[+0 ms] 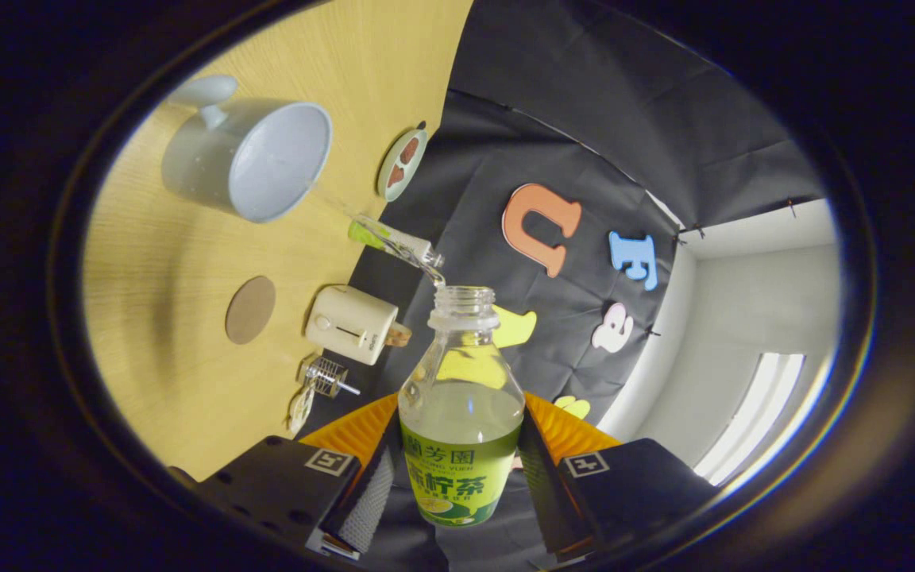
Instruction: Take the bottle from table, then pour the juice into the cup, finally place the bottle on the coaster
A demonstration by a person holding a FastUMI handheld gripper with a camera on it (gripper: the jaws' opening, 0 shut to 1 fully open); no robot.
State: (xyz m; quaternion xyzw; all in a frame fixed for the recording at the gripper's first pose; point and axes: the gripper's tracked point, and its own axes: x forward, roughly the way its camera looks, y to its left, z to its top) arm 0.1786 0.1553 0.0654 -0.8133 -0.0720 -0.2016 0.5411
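Observation:
My gripper (459, 477) is shut on a clear uncapped bottle (461, 397) with a green and yellow label, one finger pressing each side of the label. The bottle is tilted over the wooden table (164, 262) and holds pale juice in its lower half. From its open mouth (462, 298) a thin stream of juice (394, 242) runs toward the rim of a pale grey-blue cup (255, 159) with a handle. The cup stands well beyond the fingers. A round brown coaster (250, 310) lies on the table between the cup and the fingers, with nothing on it.
A cream toaster-like box (350, 324) stands near the table's back edge beside the coaster. A small wire piece (326, 375) lies closer to the fingers. A round patterned mat (402, 164) rests at the table's edge past the cup. Black cloth hangs behind.

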